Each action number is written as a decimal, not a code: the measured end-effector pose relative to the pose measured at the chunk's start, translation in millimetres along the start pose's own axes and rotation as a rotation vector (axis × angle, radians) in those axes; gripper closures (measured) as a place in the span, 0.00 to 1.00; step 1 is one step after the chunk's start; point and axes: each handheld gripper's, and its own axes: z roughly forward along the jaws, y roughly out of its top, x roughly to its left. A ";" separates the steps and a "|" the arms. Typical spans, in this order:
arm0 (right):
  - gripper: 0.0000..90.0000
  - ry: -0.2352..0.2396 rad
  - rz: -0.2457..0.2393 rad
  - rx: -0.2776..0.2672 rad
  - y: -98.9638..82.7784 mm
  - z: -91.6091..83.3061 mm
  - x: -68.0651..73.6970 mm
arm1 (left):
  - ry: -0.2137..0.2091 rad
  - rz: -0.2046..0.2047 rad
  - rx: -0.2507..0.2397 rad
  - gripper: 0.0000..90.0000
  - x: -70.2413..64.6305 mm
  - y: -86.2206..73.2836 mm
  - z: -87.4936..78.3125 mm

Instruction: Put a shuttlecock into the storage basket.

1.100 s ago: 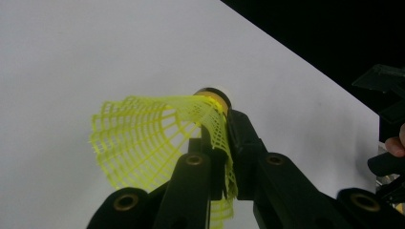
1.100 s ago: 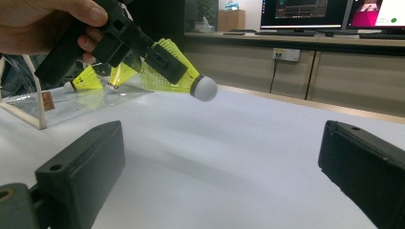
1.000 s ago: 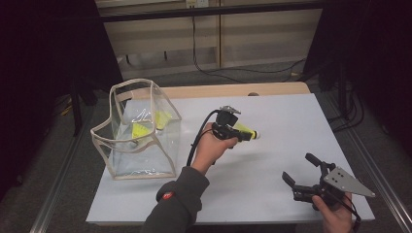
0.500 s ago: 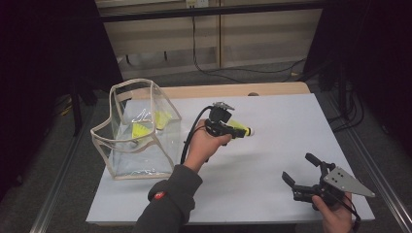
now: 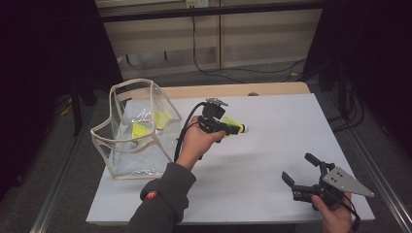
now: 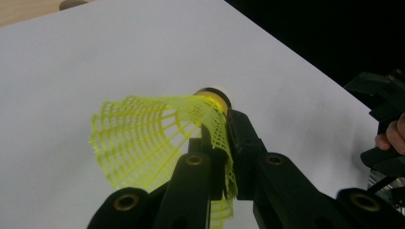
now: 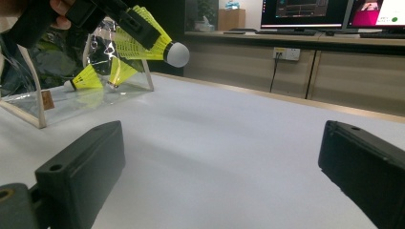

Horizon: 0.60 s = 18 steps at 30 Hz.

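My left gripper (image 5: 229, 127) hovers over the middle of the white table (image 5: 291, 121), shut on the mesh skirt of a yellow shuttlecock (image 5: 235, 127) whose white cork tip points right. In the left gripper view the skirt (image 6: 143, 143) is pinched between the black jaws of the left gripper (image 6: 223, 125). The right gripper view shows that shuttlecock (image 7: 153, 45) held in the air at the upper left. My right gripper (image 5: 298, 168) rests low near the table's front right, open, its jaws wide apart with nothing in the right gripper (image 7: 219, 157).
A clear plastic bag with a beige rim (image 5: 121, 145) stands open at the table's left, with two more yellow shuttlecocks (image 7: 88, 76) lying inside. A wooden strip (image 5: 233, 90) runs along the far edge. Cabinets and cables lie beyond.
My left gripper has carried the shuttlecock a little to the left and upward, closer to the bag. The right gripper has stayed put.
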 end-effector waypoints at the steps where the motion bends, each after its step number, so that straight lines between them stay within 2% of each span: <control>1: 0.02 0.001 -0.001 0.003 -0.1 0.0 -0.1 | 0.005 -0.005 0.000 0.97 0.0 0.2 -0.9; 18: 0.02 -0.001 -0.001 0.003 -0.7 1.5 -0.1 | 0.032 -0.010 -0.003 0.97 3.6 6.1 -19.6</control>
